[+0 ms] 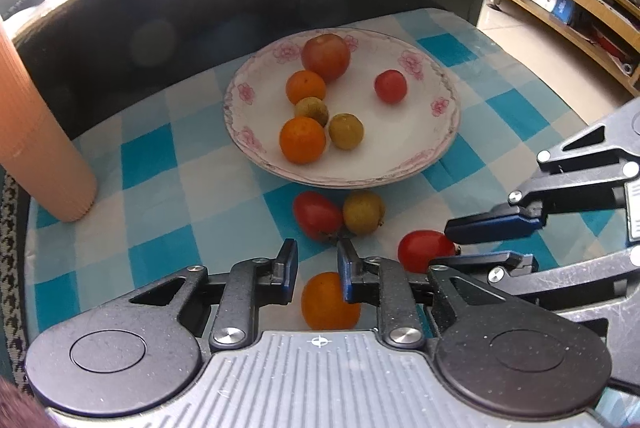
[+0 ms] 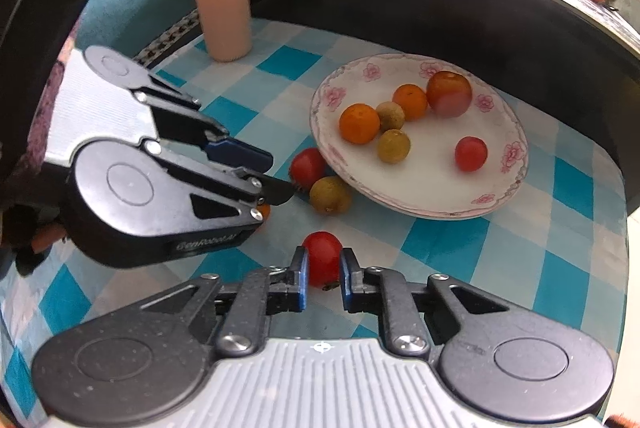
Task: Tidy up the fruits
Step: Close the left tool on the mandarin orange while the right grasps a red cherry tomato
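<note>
Blue-and-white checked cloth covers the surface (image 1: 160, 156), which ends at a dark raised wall on the far side; a ribbed peach-coloured cylinder (image 1: 36, 124) stands at the far left corner. A white plate (image 1: 436, 144) with a pink flower border sits in the middle of the cloth.

Six fruits already lie on the plate: one large reddish-brown tomato (image 1: 326, 57) at the far edge, one small red tomato (image 1: 390, 86) to the right, two small oranges (image 1: 303, 140) and two yellow-green round fruits (image 1: 346, 131) clustered near the centre.

Four fruits are left on the cloth, all on the near side of the plate. A red tomato (image 1: 317, 215) and a yellow-green fruit (image 1: 363, 213) touch each other just beside the plate's near rim. An orange (image 1: 326, 306) lies between the fingers of the left gripper (image 1: 318, 270); the fingers are apart, one on each side of it, not pressing it as far as can be seen. To the right, a red cherry tomato (image 2: 322, 262) lies between the fingers of the right gripper (image 2: 324, 278), which are likewise apart with small gaps at each side.

By this count the sorting looks a little past halfway: six fruits placed, four to go, two of them lined up for picking. Closing on each fruit and carrying it to the plate appears to be the step in hand.

More fruit lies blurred on the ledge beyond the wall, too unclear to count.
</note>
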A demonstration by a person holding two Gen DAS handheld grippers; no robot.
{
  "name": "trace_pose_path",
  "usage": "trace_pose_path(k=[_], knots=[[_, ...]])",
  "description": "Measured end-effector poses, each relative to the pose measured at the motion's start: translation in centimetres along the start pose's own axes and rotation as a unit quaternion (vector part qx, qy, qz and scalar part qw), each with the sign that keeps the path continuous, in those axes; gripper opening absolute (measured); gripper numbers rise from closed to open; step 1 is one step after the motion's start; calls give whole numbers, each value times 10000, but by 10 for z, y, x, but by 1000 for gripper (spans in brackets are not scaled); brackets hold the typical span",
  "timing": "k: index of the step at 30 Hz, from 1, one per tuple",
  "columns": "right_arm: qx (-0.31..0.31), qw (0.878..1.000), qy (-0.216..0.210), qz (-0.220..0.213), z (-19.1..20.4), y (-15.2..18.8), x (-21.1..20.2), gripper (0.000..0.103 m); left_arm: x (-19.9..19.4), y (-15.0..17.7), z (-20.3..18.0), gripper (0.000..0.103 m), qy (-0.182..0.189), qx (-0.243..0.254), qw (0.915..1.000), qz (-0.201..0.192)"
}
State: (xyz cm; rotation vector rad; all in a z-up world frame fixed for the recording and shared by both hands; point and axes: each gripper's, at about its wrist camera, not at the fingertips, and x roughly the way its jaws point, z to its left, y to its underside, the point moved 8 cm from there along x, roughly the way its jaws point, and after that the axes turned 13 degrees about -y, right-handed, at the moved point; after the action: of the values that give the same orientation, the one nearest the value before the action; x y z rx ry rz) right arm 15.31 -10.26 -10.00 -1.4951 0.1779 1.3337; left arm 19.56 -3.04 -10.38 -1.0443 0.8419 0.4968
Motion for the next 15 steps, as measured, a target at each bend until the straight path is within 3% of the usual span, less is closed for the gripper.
trace_pose_path(k=[10, 15], knots=[[-101, 9999, 40, 39, 0, 1, 0, 36, 0, 4, -6, 47, 26, 245, 9997, -41], [-210, 9995, 141, 178, 0, 3, 3, 43, 2, 6, -6, 56, 37, 261, 9997, 4]])
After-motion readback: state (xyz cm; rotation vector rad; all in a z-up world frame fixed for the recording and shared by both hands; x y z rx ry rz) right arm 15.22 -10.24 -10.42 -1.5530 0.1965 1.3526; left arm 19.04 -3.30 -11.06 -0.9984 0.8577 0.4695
